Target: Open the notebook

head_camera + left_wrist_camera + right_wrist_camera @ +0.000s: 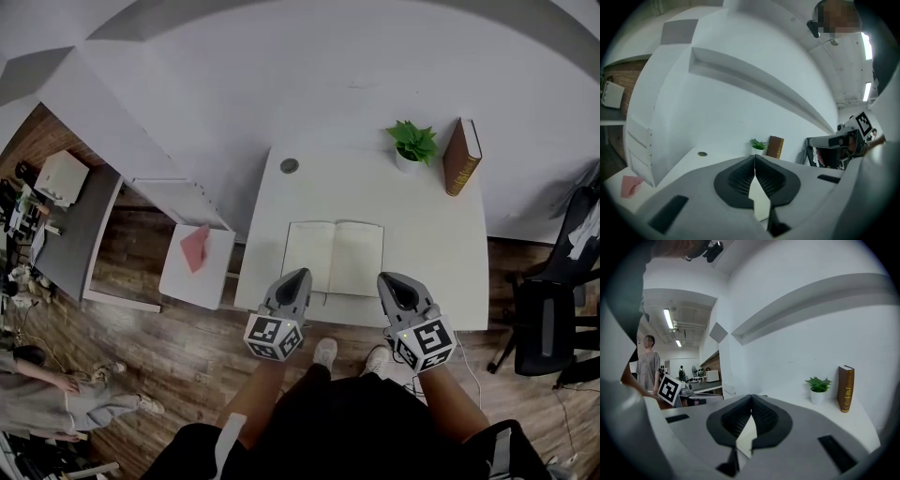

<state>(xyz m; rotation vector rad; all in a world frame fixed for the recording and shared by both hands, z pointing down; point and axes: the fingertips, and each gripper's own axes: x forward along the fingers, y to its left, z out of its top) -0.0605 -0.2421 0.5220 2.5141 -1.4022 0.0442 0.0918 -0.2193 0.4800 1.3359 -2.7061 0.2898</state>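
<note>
The notebook [334, 258] is lying open by the tabletop's [441, 246] front edge. Its pages are probably light and floppy, suiting an outer-corner pinch. The left tongs [298, 275] and right tongs [388, 279] are sitting together, empty.

Open-plan office. A white desk [450, 272] stands against a white wall on a wood-plank floor [169, 342]. Right of the desk is a black swivel chair [544, 323]. At the desk's far edge are a potted plant [412, 143] and a brown book [461, 156]. Left of the desk, further worktops [70, 239] lie under ceiling strip lights [669, 318].
</note>
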